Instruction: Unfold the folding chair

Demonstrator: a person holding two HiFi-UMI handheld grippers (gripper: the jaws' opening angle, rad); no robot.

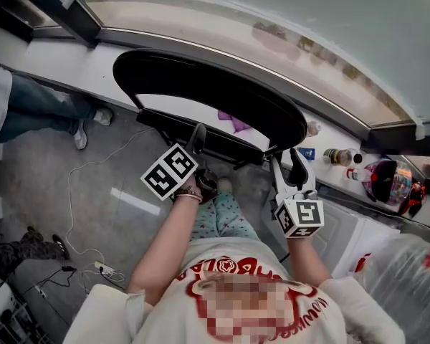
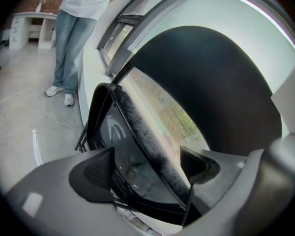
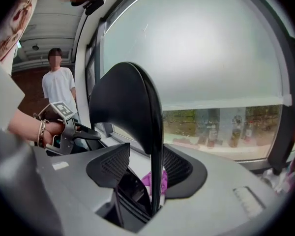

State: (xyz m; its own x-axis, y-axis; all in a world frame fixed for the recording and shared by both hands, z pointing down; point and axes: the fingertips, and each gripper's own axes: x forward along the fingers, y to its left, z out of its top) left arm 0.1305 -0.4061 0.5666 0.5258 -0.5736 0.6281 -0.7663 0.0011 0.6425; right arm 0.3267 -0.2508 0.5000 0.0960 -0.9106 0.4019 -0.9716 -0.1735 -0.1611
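Seeming only half unfolded, the folding chair (image 1: 222,95) needed more spreading; left claw (image 2: 145,168) and right claw (image 3: 146,165) stood open around its edges.

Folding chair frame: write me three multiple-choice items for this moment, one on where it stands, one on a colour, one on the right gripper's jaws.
1. Where does the folding chair stand?
A. on a table
B. on the floor beside the window sill
C. in an open doorway

2. What colour is its backrest?
A. white
B. red
C. black

3. How do the right gripper's jaws stand?
A. apart, with the backrest's edge between them
B. pressed together, with nothing between them
C. clamped on a bottle

Answers:
1 B: the head view shows it on the grey floor along the sill.
2 C: every view shows a black curved panel.
3 A: the right gripper view shows the jaws apart on either side of the thin edge.
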